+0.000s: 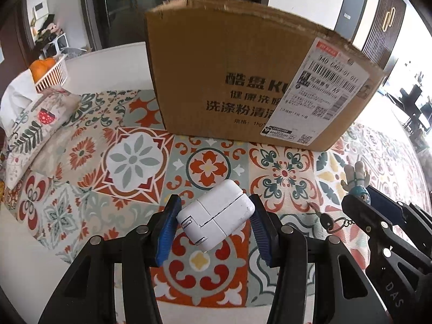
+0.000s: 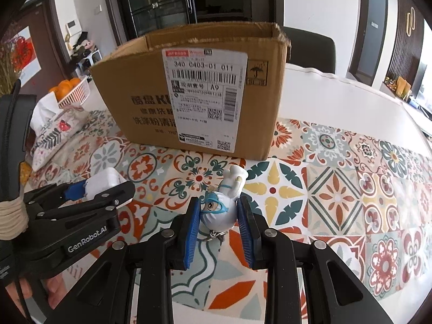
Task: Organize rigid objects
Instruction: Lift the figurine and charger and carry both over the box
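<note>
My left gripper grasps a white power adapter, its blue pads pressed on two opposite sides and its metal prongs pointing toward me, lifted above the patterned tablecloth. My right gripper is clenched on a small figurine keychain, pinching its round white head; the body juts forward and its chain hangs below the pads. The two grippers sit side by side. Beyond both stands an open cardboard box with a shipping label, resting on the cloth. Farther left lie a fabric tissue holder and a white basket of oranges.
</note>
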### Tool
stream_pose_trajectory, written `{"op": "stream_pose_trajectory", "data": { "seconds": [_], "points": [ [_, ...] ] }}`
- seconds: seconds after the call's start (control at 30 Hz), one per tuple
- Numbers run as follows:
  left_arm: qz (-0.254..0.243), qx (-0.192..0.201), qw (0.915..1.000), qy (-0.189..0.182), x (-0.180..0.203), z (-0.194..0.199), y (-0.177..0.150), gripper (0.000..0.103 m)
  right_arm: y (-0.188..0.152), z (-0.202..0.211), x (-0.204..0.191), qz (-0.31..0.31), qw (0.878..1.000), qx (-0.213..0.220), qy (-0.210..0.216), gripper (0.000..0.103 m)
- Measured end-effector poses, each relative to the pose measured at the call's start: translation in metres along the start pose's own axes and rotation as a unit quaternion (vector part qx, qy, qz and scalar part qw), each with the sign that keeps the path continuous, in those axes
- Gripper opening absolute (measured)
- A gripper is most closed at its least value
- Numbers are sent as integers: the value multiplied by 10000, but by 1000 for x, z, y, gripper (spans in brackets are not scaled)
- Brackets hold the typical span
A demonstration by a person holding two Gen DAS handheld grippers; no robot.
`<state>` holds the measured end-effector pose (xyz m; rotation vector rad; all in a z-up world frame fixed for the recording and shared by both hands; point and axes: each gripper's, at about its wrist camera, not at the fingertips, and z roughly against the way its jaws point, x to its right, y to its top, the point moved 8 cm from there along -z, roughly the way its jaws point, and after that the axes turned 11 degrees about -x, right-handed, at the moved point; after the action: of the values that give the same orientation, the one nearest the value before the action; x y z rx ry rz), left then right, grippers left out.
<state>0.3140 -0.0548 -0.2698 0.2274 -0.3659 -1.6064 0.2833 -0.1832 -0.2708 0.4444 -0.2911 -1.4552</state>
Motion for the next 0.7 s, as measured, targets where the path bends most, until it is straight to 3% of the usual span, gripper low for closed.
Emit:
{"op": "stream_pose_trajectory", "data": {
  "seconds": [0.7],
  "points": [
    [-307,854,9957,-168,-8,103,27,50,32,91,-22,45,9968,785,-129,28]
  ]
}}
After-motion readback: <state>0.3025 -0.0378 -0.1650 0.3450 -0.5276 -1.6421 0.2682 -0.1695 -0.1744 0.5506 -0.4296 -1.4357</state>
